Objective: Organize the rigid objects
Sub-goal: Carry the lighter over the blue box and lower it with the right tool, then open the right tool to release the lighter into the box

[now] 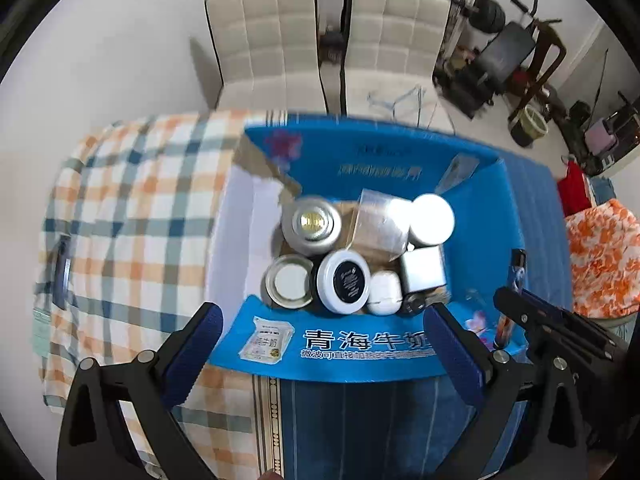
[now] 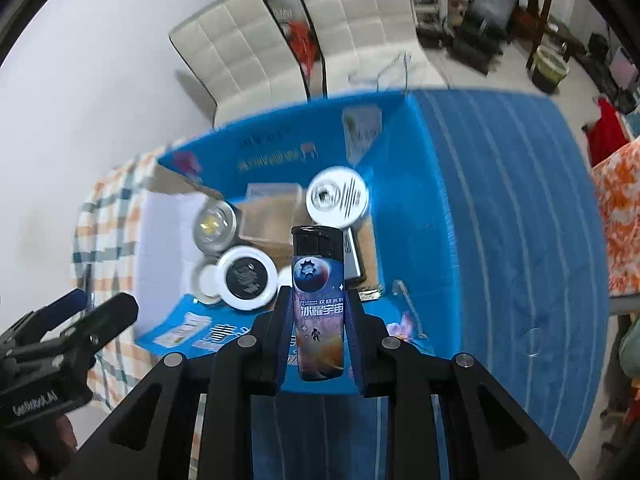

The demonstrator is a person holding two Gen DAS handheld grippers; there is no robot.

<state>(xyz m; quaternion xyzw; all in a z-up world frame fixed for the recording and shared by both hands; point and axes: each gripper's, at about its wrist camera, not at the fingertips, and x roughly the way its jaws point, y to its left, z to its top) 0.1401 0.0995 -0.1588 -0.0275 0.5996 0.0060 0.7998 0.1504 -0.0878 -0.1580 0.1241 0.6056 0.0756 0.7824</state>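
A blue cardboard box (image 1: 360, 344) stands open on the table and holds several jars, tins and small cases, among them a silver tin (image 1: 311, 224), a white-rimmed black jar (image 1: 346, 281) and a white lid (image 1: 432, 219). My left gripper (image 1: 328, 352) is open and empty above the box's near flap. My right gripper (image 2: 318, 320) is shut on a dark space-print tube (image 2: 318, 308) with a black cap, held upright above the box's (image 2: 412, 208) near edge. It shows at the right in the left wrist view (image 1: 516, 280).
A checked cloth (image 1: 132, 208) covers the table's left part, a blue striped cloth (image 2: 500, 200) the right. Two white chairs (image 1: 272, 52) stand behind the table. An orange patterned fabric (image 1: 604, 256) lies at the far right. Clutter sits on the floor at back right.
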